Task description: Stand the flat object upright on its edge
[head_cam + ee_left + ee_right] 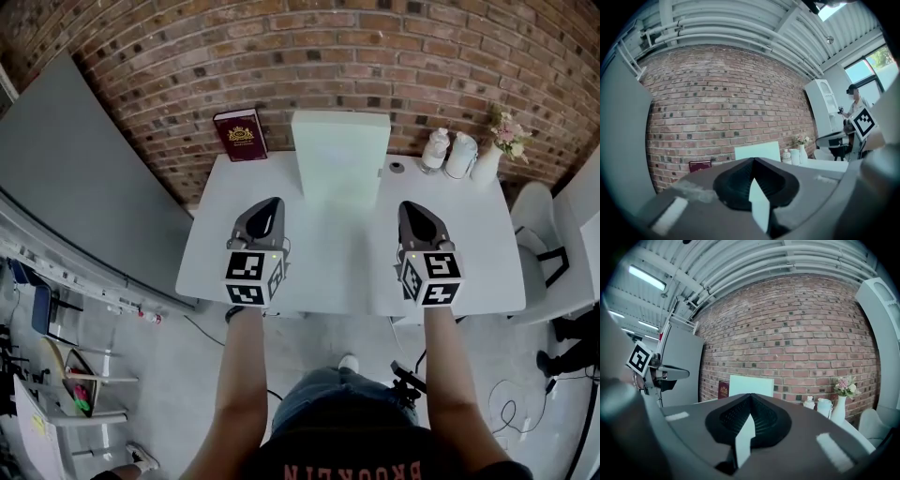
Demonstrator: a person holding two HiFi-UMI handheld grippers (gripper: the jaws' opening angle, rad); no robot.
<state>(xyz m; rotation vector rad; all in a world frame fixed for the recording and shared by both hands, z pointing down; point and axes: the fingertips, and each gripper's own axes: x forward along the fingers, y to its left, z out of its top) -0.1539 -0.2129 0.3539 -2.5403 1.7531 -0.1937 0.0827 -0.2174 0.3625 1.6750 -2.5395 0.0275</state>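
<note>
1. White vase (487, 165) with pink flowers, parked on the far right corner of the table (211, 255).
2. Two white bottles (460, 155) just beside it, up against the brick wall (375, 56).
3. White chair (536, 246) off the right side.

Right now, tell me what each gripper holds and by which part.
Nothing is held: the left gripper and the right gripper are both shut and empty, above the table.

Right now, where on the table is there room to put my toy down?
Bare: the middle of the table, between the left tongs and right tongs, in front of the board. Crowded: the back right corner, with bottles and vase.
</note>
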